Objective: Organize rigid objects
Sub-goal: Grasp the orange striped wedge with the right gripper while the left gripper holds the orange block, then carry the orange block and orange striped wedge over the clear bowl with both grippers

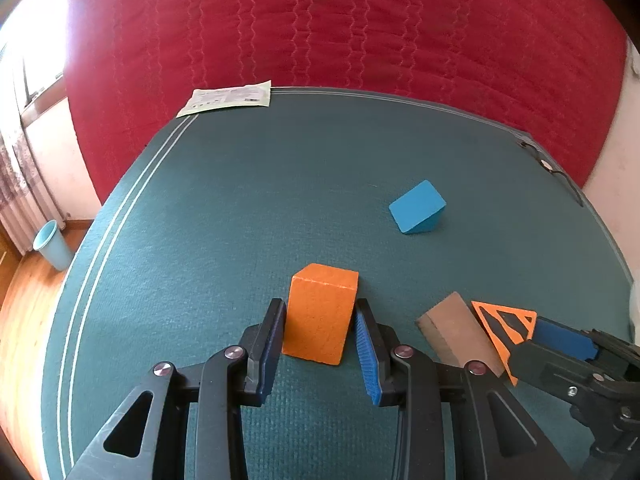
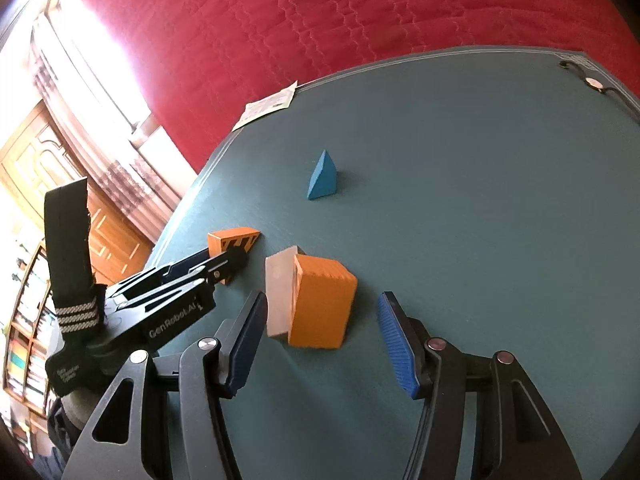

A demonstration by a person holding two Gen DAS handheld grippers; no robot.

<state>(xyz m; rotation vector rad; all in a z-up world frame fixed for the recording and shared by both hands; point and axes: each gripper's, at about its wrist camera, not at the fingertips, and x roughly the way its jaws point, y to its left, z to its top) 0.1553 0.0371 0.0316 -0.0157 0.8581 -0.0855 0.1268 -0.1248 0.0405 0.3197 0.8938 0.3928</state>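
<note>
Blocks number four on the green mat (image 1: 240, 200): two orange, one blue and one pale. The left gripper (image 1: 320, 306) is clamped on the orange block (image 1: 320, 316), which stands on the mat with both pads pressed to its sides. At three o'clock from that block lies the single pale wedge (image 1: 456, 328), touching the second orange piece, an orange wedge (image 1: 506, 326) with black stripes on its triangular face. The right gripper (image 2: 323, 295) is spread wide around this touching pair. Its right pad stands well clear of the orange wedge, and its left pad is just beside the pale wedge; whether that pad touches it I cannot tell. The one blue wedge (image 1: 418, 208) sits alone at one o'clock from the held block, well apart from the rest. One leaflet (image 1: 228, 98) lies at eleven o'clock on the far edge of the mat, and one blue cup (image 1: 52, 246) stands on the wooden floor at nine o'clock. A red quilt (image 1: 360, 20) fills the space beyond the mat.
</note>
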